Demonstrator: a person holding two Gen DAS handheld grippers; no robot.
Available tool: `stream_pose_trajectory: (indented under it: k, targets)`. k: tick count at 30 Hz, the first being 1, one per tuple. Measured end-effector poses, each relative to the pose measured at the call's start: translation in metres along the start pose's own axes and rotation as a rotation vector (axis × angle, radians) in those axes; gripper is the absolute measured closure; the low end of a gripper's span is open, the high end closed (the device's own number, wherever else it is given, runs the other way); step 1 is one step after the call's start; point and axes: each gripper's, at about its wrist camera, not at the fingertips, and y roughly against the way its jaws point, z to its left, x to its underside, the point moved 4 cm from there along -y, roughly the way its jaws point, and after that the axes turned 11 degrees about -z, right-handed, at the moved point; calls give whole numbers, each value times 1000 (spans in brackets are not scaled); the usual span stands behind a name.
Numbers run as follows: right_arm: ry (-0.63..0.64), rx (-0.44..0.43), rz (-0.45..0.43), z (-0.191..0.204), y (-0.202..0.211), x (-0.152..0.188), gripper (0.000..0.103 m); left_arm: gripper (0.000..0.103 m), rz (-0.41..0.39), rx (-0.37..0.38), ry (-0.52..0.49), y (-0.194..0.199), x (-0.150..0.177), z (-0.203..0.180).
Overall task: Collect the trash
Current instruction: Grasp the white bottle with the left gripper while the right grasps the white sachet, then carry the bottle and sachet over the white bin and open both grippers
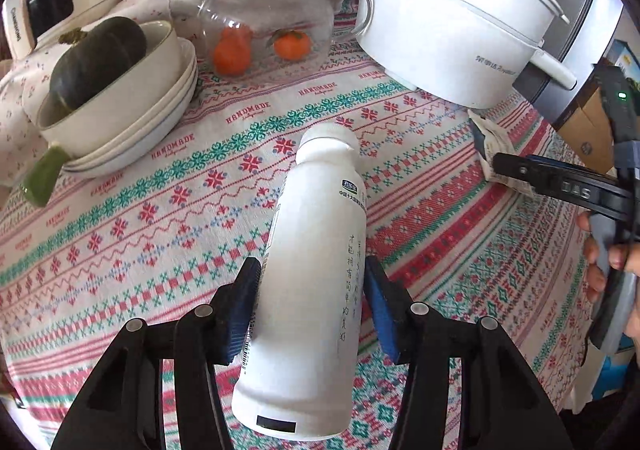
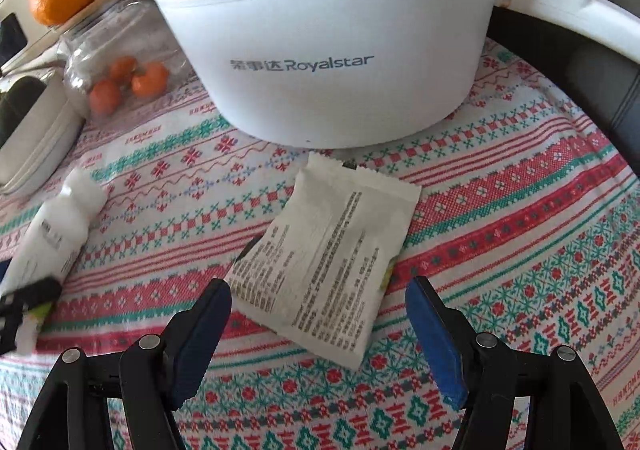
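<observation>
Left hand-held gripper [image 1: 310,310] straddles the white bottle [image 1: 308,282] lying on its side on the bench [image 1: 120,210] — long axis running straight away from me, cap at the far end, so the pads sit square across its width. I read the pads as touching or just off the sides; a firm clamp I cannot confirm. Right hand-held gripper [image 2: 318,334] has its jaws wide apart, empty — the white packet [image 2: 328,262] lies flat just ahead, between the tips, tilted slightly off their line, near the white cooker [image 2: 328,50].
</observation>
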Motion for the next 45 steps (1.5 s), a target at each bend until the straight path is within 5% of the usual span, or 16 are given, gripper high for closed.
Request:
stream_pose_trajectory:
  k: [5,8,16,36,45]
  targets:
    - [-9,86,26,4,-24,2,31,49,-24,-15,39,21,23,-10]
    - [14,111,14,6,-21,5,53,50,-28,-30,50,32,37,-13]
    - [35,37,55,-4,21,27,92,51,-10,-19,83,75,64,-37]
    - [-10,-83,5,-59,198,90,93,52,-125,65,83,192,105,-139]
    - [-38,-97,-16,-91,244,124,93,52,-150,217,86,203,115,-201]
